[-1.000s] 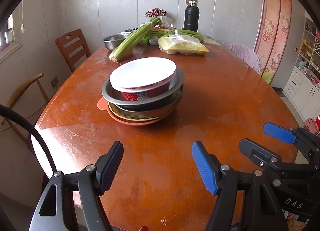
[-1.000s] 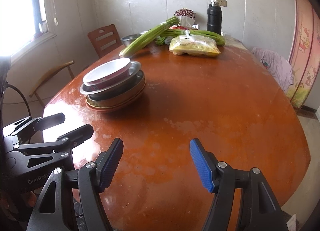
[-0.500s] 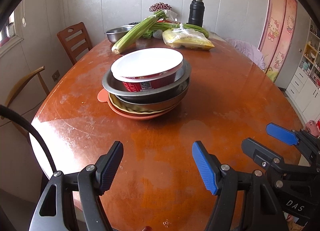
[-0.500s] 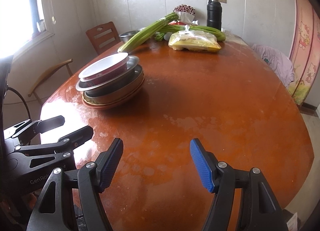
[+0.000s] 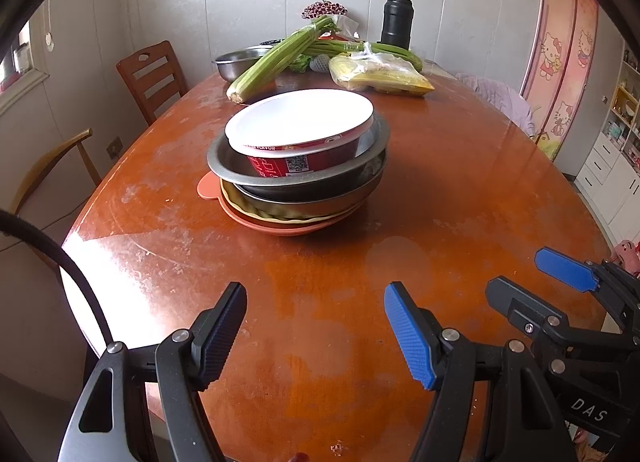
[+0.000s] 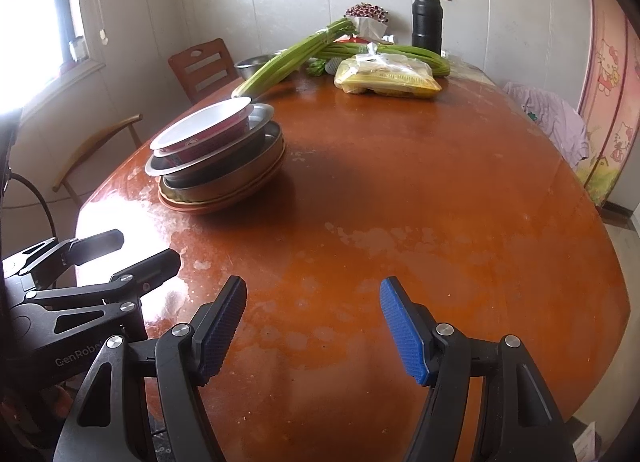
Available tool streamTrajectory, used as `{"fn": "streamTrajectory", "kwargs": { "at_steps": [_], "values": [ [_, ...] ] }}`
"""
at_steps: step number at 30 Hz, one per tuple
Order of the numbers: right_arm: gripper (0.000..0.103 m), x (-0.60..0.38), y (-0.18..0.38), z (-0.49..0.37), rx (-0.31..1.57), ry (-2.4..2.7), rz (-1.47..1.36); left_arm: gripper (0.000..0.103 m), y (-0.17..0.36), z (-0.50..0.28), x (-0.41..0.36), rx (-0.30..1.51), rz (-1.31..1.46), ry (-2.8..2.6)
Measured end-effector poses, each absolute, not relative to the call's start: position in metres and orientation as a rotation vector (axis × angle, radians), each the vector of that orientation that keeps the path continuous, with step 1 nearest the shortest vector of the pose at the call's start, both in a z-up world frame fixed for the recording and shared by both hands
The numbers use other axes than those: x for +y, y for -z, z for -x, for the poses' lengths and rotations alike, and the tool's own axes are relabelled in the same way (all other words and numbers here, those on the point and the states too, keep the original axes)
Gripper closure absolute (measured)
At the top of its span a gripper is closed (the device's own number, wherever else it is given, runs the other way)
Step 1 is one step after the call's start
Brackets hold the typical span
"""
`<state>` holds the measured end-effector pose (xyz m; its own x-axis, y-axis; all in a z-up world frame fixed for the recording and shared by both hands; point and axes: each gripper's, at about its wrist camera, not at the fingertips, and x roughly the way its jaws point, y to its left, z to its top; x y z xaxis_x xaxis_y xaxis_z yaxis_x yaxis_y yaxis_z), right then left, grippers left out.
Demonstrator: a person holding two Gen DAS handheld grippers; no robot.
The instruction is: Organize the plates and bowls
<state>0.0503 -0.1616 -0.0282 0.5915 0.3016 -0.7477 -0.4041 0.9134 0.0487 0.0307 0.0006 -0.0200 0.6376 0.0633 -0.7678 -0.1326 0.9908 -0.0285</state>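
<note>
A stack of dishes stands on the brown table [image 5: 460, 189]: a white-rimmed red paper bowl [image 5: 300, 123] on top, a grey metal bowl [image 5: 296, 177] under it, darker pans below, and an orange plate [image 5: 280, 225] at the bottom. The stack also shows in the right wrist view [image 6: 216, 153], at the left. My left gripper [image 5: 316, 336] is open and empty, short of the stack. My right gripper [image 6: 312, 332] is open and empty, to the right of the stack. Each gripper shows in the other's view, the right one [image 5: 560, 282] and the left one [image 6: 120, 254].
At the far end lie celery stalks [image 5: 280, 57], a steel bowl [image 5: 240, 61], a yellow bag of food [image 5: 380, 75], a black flask [image 5: 396, 17] and a bouquet [image 5: 324, 9]. Wooden chairs [image 5: 152, 77] stand at the left. A purple cloth [image 6: 552, 117] lies at the right edge.
Both grippers have moved forward toward the stack, which looks larger and nearer. Both stay open and empty.
</note>
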Motion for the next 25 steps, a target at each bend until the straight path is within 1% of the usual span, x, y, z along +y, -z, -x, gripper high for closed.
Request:
{"fn": "streamTrajectory", "kwargs": {
  "at_steps": [20, 25],
  "values": [
    [0.032, -0.156, 0.026, -0.046, 0.805, -0.389, 0.187, 0.032, 0.026, -0.035, 0.006, 0.881, 0.102, -0.106],
    [0.032, -0.165, 0.028, -0.057, 0.825, -0.391, 0.160, 0.032, 0.019, -0.043, 0.038, 0.849, 0.177, -0.071]
  ]
}}
